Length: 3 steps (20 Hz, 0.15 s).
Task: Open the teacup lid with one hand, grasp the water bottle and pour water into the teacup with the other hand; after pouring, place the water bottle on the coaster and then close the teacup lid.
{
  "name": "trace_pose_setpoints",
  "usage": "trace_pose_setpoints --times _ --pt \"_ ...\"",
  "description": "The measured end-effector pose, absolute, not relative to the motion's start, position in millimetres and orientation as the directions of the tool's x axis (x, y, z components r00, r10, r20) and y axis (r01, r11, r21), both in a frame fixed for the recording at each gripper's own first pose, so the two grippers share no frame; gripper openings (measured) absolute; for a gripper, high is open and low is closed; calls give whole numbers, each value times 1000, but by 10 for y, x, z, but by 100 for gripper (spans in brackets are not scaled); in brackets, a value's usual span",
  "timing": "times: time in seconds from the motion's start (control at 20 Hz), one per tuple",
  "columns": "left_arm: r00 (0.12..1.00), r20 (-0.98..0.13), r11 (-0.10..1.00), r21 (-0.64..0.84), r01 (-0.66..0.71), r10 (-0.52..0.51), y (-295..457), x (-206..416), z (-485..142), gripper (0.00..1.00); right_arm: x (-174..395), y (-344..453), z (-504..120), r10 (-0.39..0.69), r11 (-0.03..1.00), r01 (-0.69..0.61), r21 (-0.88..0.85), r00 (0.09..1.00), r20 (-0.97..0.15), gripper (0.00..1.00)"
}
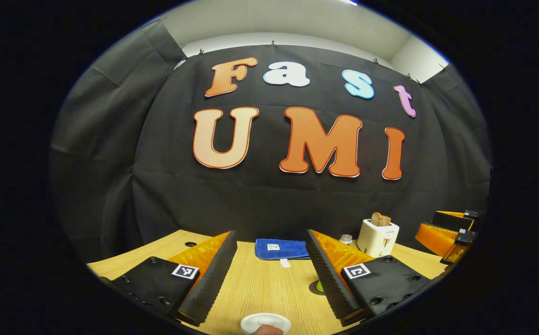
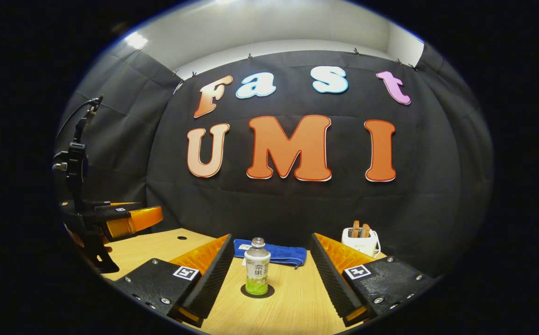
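Bottle (image 2: 257, 273) upright on coaster (image 2: 257, 293), label unread, lid (image 1: 266, 323) on teacup.

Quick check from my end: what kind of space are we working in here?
Most likely a staged recording booth set up like a kitchen counter: a black cloth wall behind a wooden table, with a toaster, a blue towel and a water bottle on a coaster.

water bottle (image 2: 257, 267) upright on coaster (image 2: 269, 293), towel (image 2: 279, 253) behind, toaster (image 2: 360, 241) far right
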<state>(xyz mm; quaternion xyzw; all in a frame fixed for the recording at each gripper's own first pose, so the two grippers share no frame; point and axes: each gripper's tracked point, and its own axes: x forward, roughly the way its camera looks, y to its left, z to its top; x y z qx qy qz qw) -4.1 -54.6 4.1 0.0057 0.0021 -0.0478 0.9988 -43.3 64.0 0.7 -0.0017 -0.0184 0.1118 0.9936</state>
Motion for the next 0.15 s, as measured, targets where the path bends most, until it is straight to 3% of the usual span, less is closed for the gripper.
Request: trace_pose_setpoints --times 0.15 --pt "996 7 995 36 91 -91 -553 -88 115 95 -471 650 123 224 975 -224 -2 973 50 98"
